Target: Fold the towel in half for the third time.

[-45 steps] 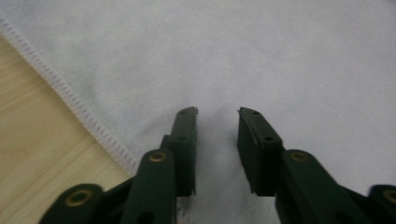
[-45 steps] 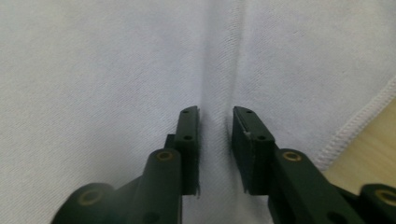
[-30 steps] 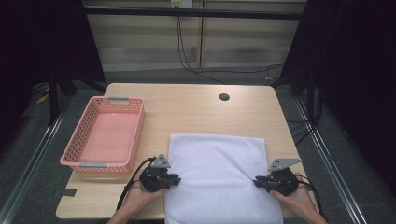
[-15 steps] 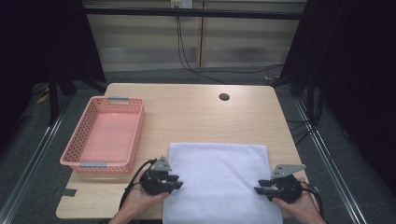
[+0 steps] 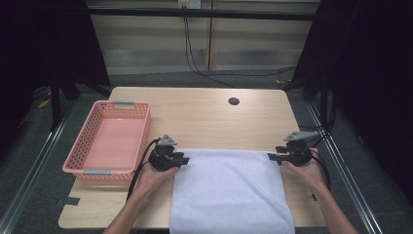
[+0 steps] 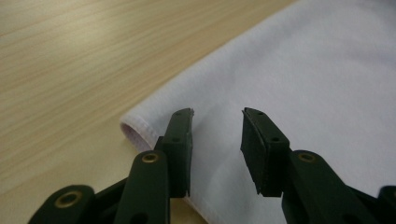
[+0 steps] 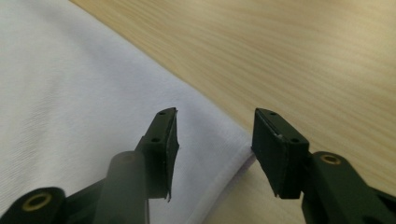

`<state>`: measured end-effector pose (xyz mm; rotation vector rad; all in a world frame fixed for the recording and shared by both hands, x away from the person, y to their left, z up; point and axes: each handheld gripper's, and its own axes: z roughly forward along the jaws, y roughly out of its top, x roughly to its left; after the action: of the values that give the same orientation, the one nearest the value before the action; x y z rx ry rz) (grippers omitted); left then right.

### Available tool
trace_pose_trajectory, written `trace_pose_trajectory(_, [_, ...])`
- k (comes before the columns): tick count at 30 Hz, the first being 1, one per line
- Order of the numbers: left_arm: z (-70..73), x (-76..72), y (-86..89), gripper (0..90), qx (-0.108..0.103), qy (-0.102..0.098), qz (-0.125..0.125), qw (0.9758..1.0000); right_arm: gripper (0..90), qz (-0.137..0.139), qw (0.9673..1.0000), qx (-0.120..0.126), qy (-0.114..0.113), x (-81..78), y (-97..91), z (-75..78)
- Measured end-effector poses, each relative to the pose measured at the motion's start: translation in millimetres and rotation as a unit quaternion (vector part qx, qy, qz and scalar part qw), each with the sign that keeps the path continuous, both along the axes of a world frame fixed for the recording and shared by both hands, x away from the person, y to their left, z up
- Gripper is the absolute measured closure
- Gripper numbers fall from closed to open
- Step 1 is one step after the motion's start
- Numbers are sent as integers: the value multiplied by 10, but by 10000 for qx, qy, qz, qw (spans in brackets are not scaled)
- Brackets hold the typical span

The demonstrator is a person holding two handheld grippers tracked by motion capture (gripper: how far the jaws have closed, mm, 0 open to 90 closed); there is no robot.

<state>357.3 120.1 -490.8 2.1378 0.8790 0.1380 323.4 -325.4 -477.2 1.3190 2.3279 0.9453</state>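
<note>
The left gripper [image 6: 215,122] and right gripper [image 7: 215,122] have just been opening (nothing pinched now); the white rectangular cloth towel [image 5: 229,192] lies flat beneath both jaw pairs, its far corners just below them.

no readable text, no labels, no brand marks, no numbers, no signs on any surface in view

Even, soft light falls from above on the table [image 5: 204,109], while the room around it lies dark. The towel [image 5: 229,190] looks bright but not glaring. In both gripper views the near jaws are blurred, the cloth beyond them sharper.
</note>
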Motion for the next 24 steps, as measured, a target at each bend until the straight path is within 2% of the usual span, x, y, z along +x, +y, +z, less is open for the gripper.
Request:
trace_pose_trajectory(1, [1, 35, 7, 629, -47, -1, 10, 10000, 497, -47, 10000, 16, 21, 40, 1, -25])
trace_pose_trajectory(3, [2, 88, 14, 621, -256, 5, 141, 9996, 490, 31, 9999, -74, 89, 114, 10, -86])
trace_pose_trajectory(5, [-5, 122, 2, 603, -169, 6, 124, 9998, 485, -4, 9998, -139, 131, 160, 3, -142])
trace_pose_trajectory(8, [-6, 147, 32, 556, -178, -36, 225, 9996, 483, 19, 9998, -55, 196, 159, -31, -196])
trace_pose_trajectory(9, [-8, 150, 37, 544, -251, -12, 216, 9995, 486, 40, 9998, -34, 173, 151, -45, -205])
trace_pose_trajectory(11, [-14, 141, 49, 525, -228, -53, 315, 9992, 485, 74, 9998, 23, 182, 140, -66, -212])
trace_pose_trajectory(12, [-18, 141, 59, 511, -240, -47, 324, 9992, 487, 21, 9998, 15, 201, 139, -71, -209])
trace_pose_trajectory(16, [-39, 149, 92, 474, -205, -27, 400, 9990, 557, 94, 9998, 48, 179, 130, -52, -211])
trace_pose_trajectory(17, [-45, 154, 100, 462, -189, -29, 414, 9990, 627, 174, 9996, 110, 196, 130, -57, -210])
trace_pose_trajectory(19, [-69, 172, 123, 447, -201, 17, 451, 9988, 670, 197, 9994, 143, 232, 122, -50, -207])
trace_pose_trajectory(20, [-77, 178, 132, 446, -115, 20, 452, 9989, 702, 239, 9992, 173, 251, 123, -49, -206])
trace_pose_trajectory(24, [-119, 191, 139, 461, -50, 96, 285, 9995, 743, 259, 9990, 220, 305, 125, -48, -203])
